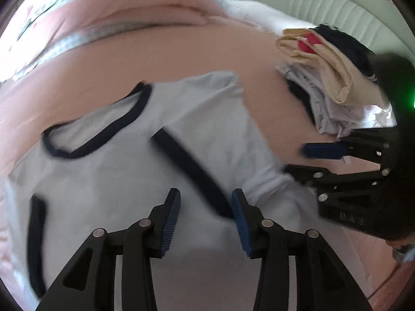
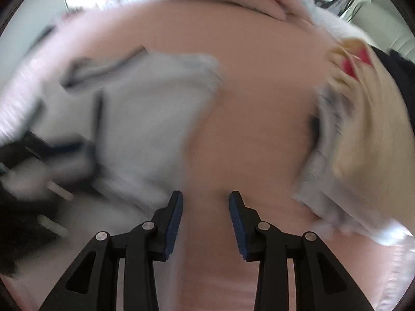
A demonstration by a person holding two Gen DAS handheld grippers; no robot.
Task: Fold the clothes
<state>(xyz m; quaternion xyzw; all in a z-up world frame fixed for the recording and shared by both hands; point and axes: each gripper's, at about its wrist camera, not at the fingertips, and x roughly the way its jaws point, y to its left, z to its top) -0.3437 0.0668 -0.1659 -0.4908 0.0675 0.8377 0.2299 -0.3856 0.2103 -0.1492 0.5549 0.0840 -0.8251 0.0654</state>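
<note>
A white T-shirt with dark navy trim [image 1: 145,160] lies on the pink bedsheet [image 1: 181,51]. One sleeve with its navy band is folded in across the body. My left gripper [image 1: 206,197] is open just above the shirt's lower middle, next to the navy band. My right gripper [image 1: 295,159] shows at the right of the left wrist view, open, at the shirt's right edge. In the blurred right wrist view the right gripper [image 2: 205,198] is open over the pink sheet [image 2: 246,129], with the shirt [image 2: 145,108] to its left and the left gripper's body [image 2: 39,153] at far left.
A pile of other clothes [image 1: 329,77], cream, red, white and dark, sits on the bed to the right; it also shows in the right wrist view [image 2: 358,129]. A pale green padded headboard [image 1: 324,2] and pink bedding [image 1: 145,5] lie beyond.
</note>
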